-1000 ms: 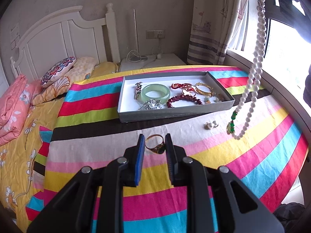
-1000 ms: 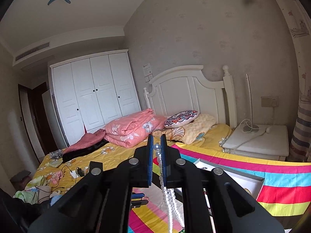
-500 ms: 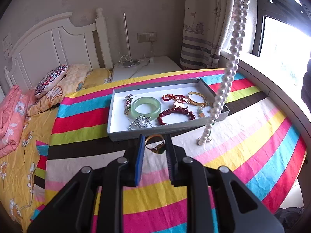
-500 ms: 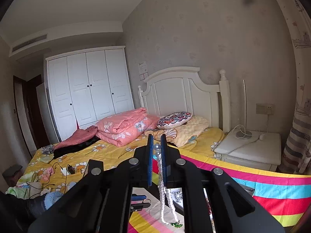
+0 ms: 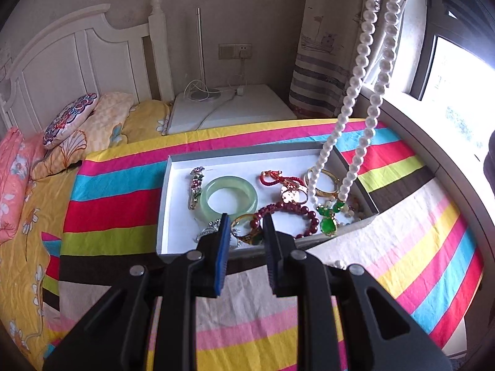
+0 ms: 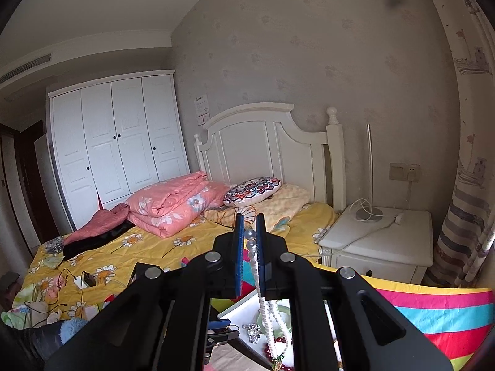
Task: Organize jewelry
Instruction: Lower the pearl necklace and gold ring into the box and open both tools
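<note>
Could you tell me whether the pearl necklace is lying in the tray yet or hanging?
Hanging: the pearl necklace dangles from the right gripper, its green pendant over the tray.

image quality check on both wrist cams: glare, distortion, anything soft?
Left wrist: window blown out white at right; strong fisheye bend with dark corners; pearl necklace and tray sharp. Right wrist: even, dimmer light, no glare; a dark smudge shows on the wall, lens or wall I cannot tell; the same necklace in the right gripper is slightly soft.
</note>
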`<state>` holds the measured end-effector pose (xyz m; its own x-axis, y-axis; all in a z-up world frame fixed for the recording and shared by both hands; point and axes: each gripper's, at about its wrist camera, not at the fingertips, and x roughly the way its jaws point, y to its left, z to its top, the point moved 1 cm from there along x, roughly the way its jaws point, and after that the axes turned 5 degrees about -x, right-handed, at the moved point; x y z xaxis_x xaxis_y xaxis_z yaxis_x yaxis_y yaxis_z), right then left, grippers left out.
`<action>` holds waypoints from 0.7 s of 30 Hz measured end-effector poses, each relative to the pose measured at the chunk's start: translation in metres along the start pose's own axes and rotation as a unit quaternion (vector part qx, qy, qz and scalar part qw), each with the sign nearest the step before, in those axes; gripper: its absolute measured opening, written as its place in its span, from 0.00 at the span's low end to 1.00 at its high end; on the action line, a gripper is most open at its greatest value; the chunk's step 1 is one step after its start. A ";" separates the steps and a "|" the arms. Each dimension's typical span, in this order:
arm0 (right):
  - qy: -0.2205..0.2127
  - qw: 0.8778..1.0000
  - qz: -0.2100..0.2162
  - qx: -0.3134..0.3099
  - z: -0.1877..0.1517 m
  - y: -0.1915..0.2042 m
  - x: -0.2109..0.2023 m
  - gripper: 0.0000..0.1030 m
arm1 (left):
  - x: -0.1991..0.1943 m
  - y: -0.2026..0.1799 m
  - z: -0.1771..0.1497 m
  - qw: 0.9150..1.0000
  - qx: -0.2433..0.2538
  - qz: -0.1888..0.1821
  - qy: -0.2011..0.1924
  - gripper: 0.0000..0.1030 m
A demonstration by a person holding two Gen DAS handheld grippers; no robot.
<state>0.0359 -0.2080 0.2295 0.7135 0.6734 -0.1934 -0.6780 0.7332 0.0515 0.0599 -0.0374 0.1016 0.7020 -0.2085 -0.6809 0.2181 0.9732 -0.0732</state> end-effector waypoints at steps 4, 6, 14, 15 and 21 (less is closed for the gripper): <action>0.010 1.000 -0.008 0.005 0.003 -0.011 0.026 0.08 | 0.022 0.007 0.009 1.000 -0.017 0.001 0.012 0.20; 0.009 1.000 -0.010 0.009 0.008 -0.015 0.039 0.08 | 0.031 0.009 0.012 1.000 -0.023 0.001 0.014 0.20; 0.006 0.999 -0.029 -0.014 -0.004 -0.026 0.070 0.08 | 0.046 0.014 0.008 0.999 -0.028 0.009 0.016 0.20; 0.017 0.999 -0.031 -0.013 -0.016 -0.031 0.074 0.08 | 0.048 0.016 0.006 0.999 -0.028 0.009 0.017 0.20; 0.093 0.993 -0.077 0.012 -0.097 -0.079 0.091 0.08 | 0.055 0.012 0.001 0.999 -0.021 -0.003 0.027 0.20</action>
<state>0.1371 -0.2142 0.1132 0.7620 0.5258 -0.3780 -0.5577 0.8295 0.0294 0.1018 -0.0377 0.0635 0.6630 -0.2105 -0.7184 0.1934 0.9752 -0.1072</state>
